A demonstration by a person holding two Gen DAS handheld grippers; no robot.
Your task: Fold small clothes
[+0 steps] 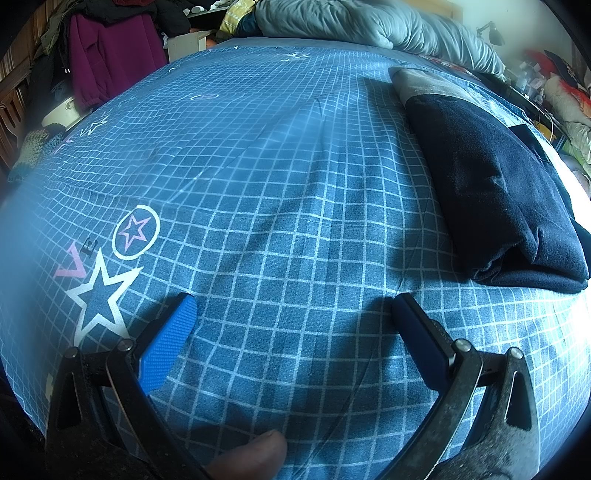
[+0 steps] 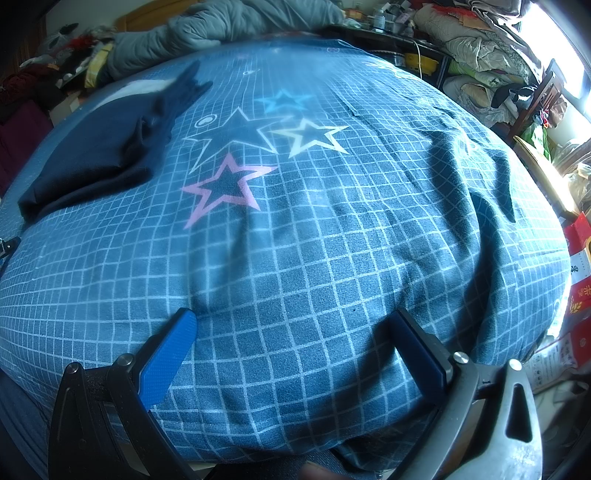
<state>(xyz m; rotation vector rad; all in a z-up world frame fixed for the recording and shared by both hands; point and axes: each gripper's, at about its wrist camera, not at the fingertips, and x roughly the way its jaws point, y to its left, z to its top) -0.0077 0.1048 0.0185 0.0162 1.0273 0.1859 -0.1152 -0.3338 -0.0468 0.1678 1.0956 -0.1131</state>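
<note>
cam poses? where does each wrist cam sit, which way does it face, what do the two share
Left wrist: on the left gripper, low over the bed sheet, facing the headboard end; open fingers and a fingertip show; folded navy garment at right.
Right wrist: on the right gripper, same heading; open fingers show; garment at far left.
Shared: sheet, garment, grey duvet.

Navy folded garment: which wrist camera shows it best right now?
The left wrist view. The navy folded garment lies close, sharp and almost whole there, grey band at its far end. The right wrist view shows it farther off at the left, hazier and foreshortened.
</note>
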